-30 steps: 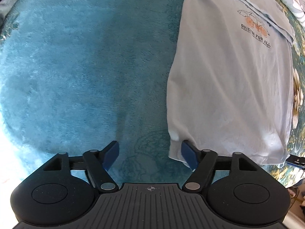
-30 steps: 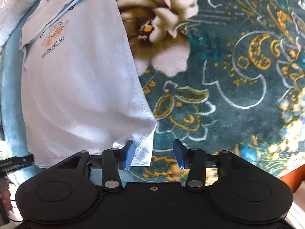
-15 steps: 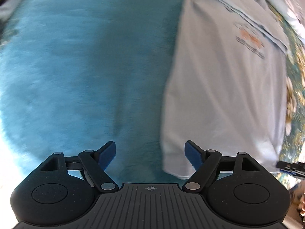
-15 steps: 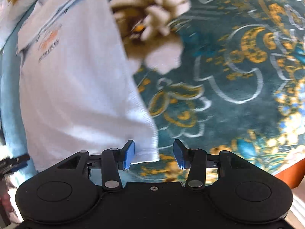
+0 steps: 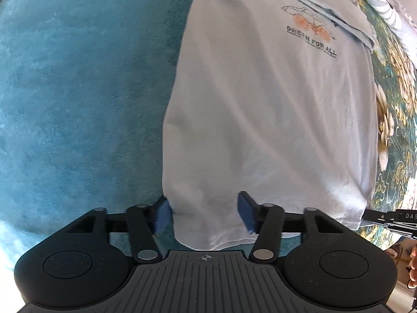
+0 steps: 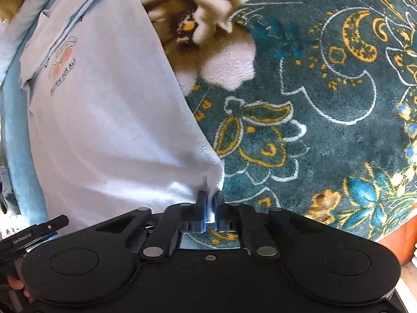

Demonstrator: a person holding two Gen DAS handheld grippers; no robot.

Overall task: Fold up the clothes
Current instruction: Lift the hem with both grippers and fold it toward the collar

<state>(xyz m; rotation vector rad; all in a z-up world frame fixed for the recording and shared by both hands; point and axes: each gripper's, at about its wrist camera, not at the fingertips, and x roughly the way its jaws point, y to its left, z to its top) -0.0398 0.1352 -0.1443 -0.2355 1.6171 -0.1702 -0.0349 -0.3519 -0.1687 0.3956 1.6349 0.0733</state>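
A pale blue T-shirt [image 5: 273,120] with an orange print and dark lettering lies lengthwise on a plush blanket, sleeves folded in. It also shows in the right wrist view [image 6: 104,130]. My left gripper [image 5: 206,215] is open, its blue pads either side of the shirt's near left hem corner. My right gripper [image 6: 210,204] is shut on the shirt's near right hem corner, which bunches up between the pads.
The blanket is plain teal [image 5: 78,104] on the left and dark teal with gold scrolls and a cream flower [image 6: 312,104] on the right. Its orange-brown edge [image 6: 398,232] runs near right. More light cloth [image 6: 15,26] lies beyond the shirt.
My left gripper moved right so the hem corner now sits between its open pads. My right gripper closed on the right hem corner.
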